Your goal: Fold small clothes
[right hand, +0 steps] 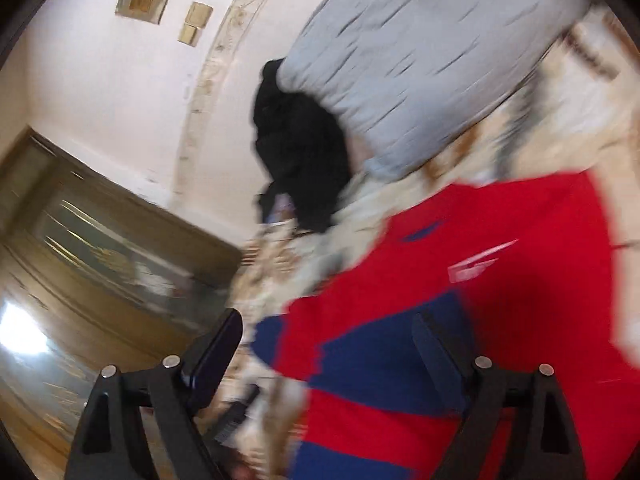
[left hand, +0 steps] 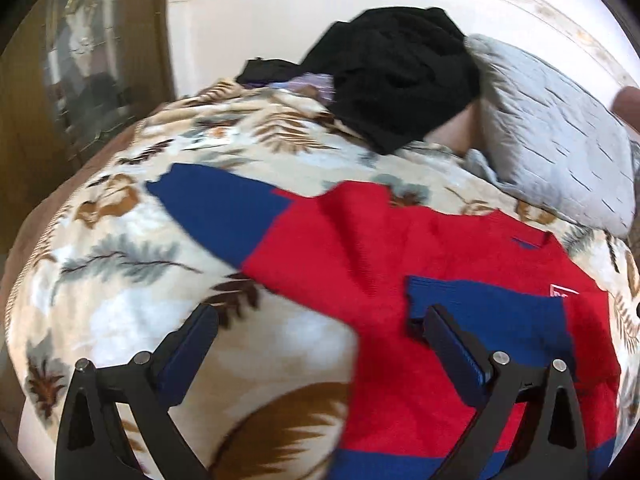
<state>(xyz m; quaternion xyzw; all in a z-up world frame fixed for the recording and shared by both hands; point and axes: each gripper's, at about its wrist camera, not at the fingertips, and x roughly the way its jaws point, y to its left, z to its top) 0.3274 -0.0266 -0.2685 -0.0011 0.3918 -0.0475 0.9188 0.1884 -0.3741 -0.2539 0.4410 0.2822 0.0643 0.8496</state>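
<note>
Sweater [left hand: 400, 248], red with blue bands, lies face up on the bed [left hand: 120, 280], spread over its leaf-print blanket, the collar pointing toward the grey pillow [left hand: 560, 140]. From what I see, the fold has only begun: one blue-cuffed sleeve [left hand: 480, 308] is laid across the sweater's chest just below the collar, while the other sleeve [left hand: 216, 208] reaches straight out from the sweater's body over the blanket, away from the pillow. I judge that this second sleeve must come in and the body must then be doubled over before this piece is finished. A black garment [left hand: 400, 76] sits heaped beyond the sweater, against the pillow, unfolded as far as I can tell, so more work probably waits there.

My left gripper [left hand: 320, 332] hangs over the sweater's near edge, fingers released and wide, with nothing between them. My right gripper [right hand: 328, 340] hovers above the folded-in sleeve, its fingers also spread and empty.

The right wrist view is badly smeared, so the chest logo and the blanket there are hard to read. The sweater's hem runs out of both views behind the fingers, and something lilac under the black garment is too hidden to name.
</note>
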